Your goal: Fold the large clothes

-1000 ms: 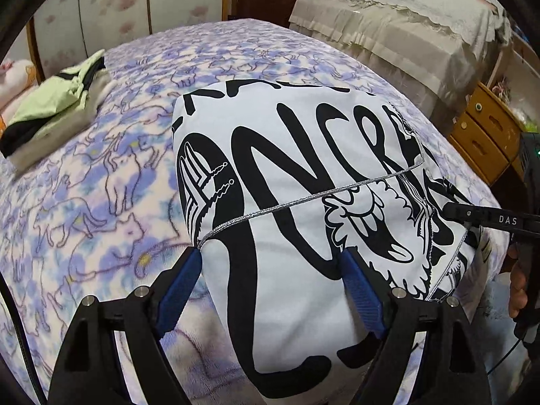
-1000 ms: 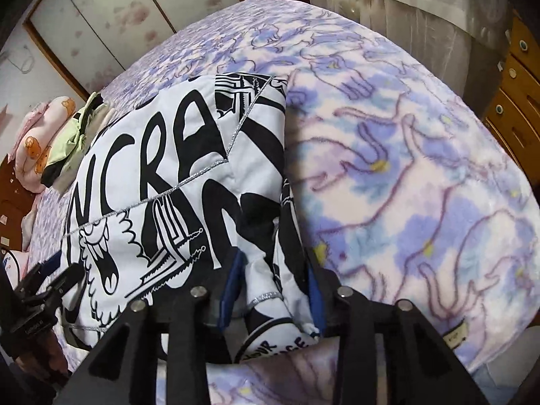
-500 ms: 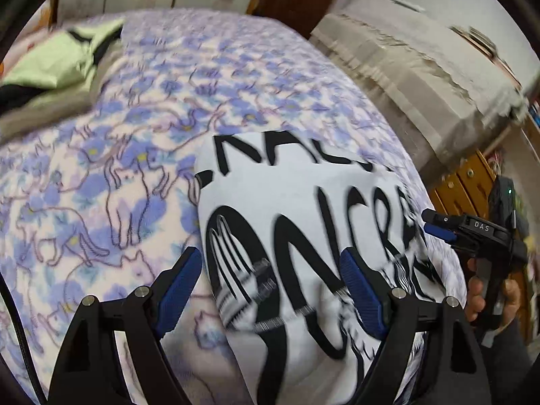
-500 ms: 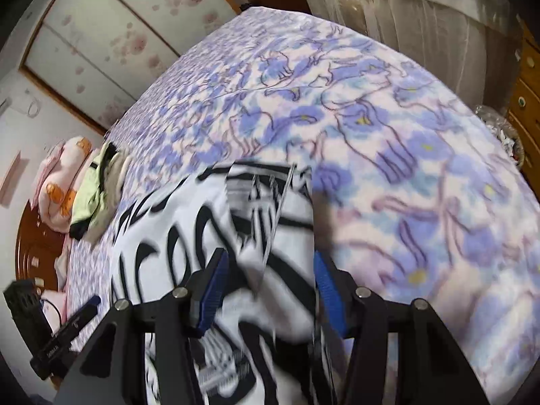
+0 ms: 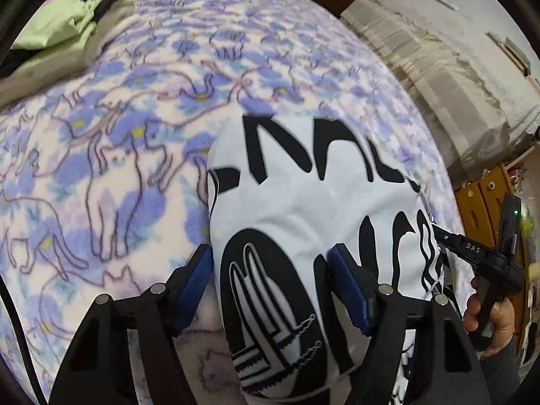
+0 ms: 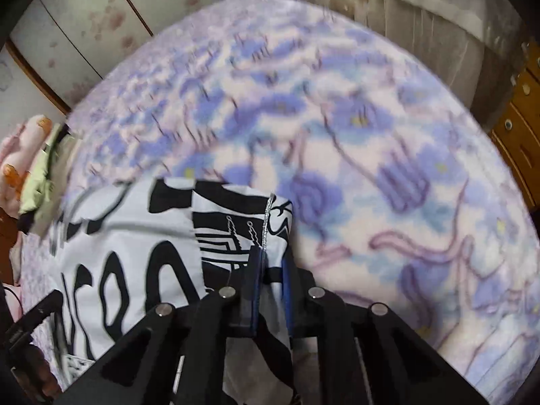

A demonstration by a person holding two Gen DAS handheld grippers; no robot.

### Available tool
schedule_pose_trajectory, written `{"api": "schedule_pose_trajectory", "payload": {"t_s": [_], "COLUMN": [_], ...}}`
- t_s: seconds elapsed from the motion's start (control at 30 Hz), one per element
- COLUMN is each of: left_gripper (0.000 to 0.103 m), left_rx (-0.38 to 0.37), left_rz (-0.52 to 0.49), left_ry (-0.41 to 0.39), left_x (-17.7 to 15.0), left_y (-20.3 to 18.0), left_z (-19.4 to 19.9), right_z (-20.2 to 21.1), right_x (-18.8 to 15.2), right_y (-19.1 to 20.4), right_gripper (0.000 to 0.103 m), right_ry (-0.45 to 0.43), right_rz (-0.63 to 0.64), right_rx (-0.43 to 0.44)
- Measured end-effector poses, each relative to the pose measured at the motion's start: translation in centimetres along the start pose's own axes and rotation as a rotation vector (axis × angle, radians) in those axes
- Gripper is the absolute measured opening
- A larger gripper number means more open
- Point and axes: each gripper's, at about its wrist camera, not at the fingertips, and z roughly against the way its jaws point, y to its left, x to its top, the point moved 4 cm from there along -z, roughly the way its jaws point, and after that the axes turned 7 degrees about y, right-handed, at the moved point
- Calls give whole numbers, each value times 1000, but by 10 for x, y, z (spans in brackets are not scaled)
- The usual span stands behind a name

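Observation:
A white garment with big black lettering (image 5: 303, 202) lies folded on the purple cat-print blanket (image 5: 118, 168). My left gripper (image 5: 271, 280) straddles its near left corner. The jaws are closing, the cloth bulges between the blue pads (image 5: 349, 292), and they do not pinch it. In the right wrist view the garment (image 6: 135, 236) fills the lower left. The jaws of my right gripper (image 6: 271, 283) are closing. They stand almost together, with the silver-seamed right edge of the garment pinched between them. A hand (image 5: 491, 320) holds the right gripper (image 5: 472, 249) at the garment's right side.
A pile of green and black clothes (image 5: 67, 23) lies at the far left of the bed, beside a pink cushion (image 6: 23, 141). A beige-covered piece of furniture (image 5: 438, 54) and wooden drawers (image 6: 519, 128) stand to the right. Wardrobe doors (image 6: 84, 17) close off the back.
Both grippers have moved forward over the garment toward its far edge. The right jaws opened, then closed onto the cloth edge. The left gripper rolled and its jaws narrowed a little.

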Motion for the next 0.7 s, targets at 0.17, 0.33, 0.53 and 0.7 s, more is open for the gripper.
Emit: {"api": "schedule_pose_trajectory", "payload": {"t_s": [0.17, 0.33, 0.53, 0.7], "left_gripper": [72, 74, 76, 76], "left_rx": [7, 43, 68, 77], "left_rz": [38, 41, 38, 16], "left_ry": [-5, -8, 5, -6], "left_x": [0, -7, -23, -44], "left_y": [3, 1, -1, -4], "left_z": [3, 14, 29, 49], "right_z": [6, 29, 59, 77], "right_x": [0, -6, -22, -48], "right_y": [0, 4, 16, 24], "right_gripper": [29, 32, 32, 36], "right_ry": [-8, -48, -90, -108], "right_rz": [-5, 3, 75, 109], "right_rx": [-59, -54, -63, -61]}}
